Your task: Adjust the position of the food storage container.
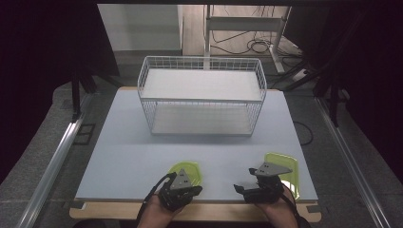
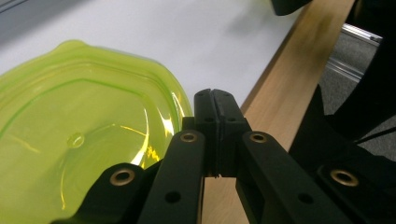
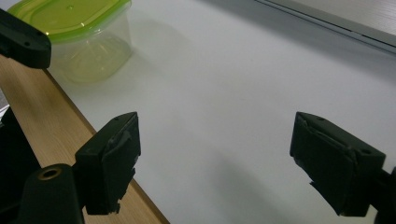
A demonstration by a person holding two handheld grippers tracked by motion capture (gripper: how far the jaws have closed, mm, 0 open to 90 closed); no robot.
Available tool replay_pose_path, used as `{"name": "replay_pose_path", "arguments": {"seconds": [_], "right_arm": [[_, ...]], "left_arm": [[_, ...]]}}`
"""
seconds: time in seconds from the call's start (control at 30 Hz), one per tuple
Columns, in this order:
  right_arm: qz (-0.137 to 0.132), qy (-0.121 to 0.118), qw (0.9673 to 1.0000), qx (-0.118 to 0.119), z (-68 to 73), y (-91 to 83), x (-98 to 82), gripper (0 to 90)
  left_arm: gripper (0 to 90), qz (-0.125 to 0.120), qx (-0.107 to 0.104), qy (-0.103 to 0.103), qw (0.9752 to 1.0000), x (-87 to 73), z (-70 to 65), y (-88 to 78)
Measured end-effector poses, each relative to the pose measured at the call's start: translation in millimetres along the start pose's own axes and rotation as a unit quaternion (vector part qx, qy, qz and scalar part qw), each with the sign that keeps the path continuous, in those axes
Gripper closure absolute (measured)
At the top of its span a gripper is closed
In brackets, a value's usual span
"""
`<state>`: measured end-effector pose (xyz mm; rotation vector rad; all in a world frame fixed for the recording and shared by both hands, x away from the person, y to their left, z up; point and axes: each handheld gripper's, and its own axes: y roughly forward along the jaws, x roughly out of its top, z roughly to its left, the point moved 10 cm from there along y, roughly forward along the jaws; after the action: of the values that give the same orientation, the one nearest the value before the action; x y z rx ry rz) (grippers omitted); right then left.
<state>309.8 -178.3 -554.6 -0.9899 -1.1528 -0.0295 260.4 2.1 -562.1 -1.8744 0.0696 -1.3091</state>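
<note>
A clear plastic container with a yellow-green lid (image 1: 189,172) (image 2: 79,135) (image 3: 70,23) stands near the table's front edge. My left gripper (image 1: 196,191) (image 2: 215,100) is shut and empty, its tips just beside the lid's rim, over the wooden front edge. A second yellow-green lidded piece (image 1: 284,168) lies at the front right, behind my right gripper (image 1: 241,188) (image 3: 215,149). That gripper stands open over bare white table, nothing between its jaws, pointing toward the left hand.
A white wire two-level basket rack (image 1: 202,97) stands at the back middle of the white tabletop (image 1: 142,152). A wooden strip (image 1: 214,211) runs along the front edge. Metal rails (image 1: 52,161) flank the table.
</note>
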Motion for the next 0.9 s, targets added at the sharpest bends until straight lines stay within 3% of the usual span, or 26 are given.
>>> {"name": "replay_pose_path", "arguments": {"seconds": [0.13,0.43,0.9], "right_arm": [[0.002,0.000,1.0000,0.002,0.3,0.7,-0.8,16.7],[0.007,-0.003,1.0000,0.006,1.7,2.3,-2.2,16.8],[0.009,-0.003,0.9999,0.008,2.6,3.1,-3.0,16.9]], "left_arm": [[89.8,-0.004,0.000,-0.016,0.9999,-2.0,9.0,-2.2],[89.7,-0.004,0.029,-0.034,0.9990,-7.1,34.1,-11.3],[89.8,-0.006,0.074,-0.064,0.9952,-15.3,74.3,-25.2]]}}
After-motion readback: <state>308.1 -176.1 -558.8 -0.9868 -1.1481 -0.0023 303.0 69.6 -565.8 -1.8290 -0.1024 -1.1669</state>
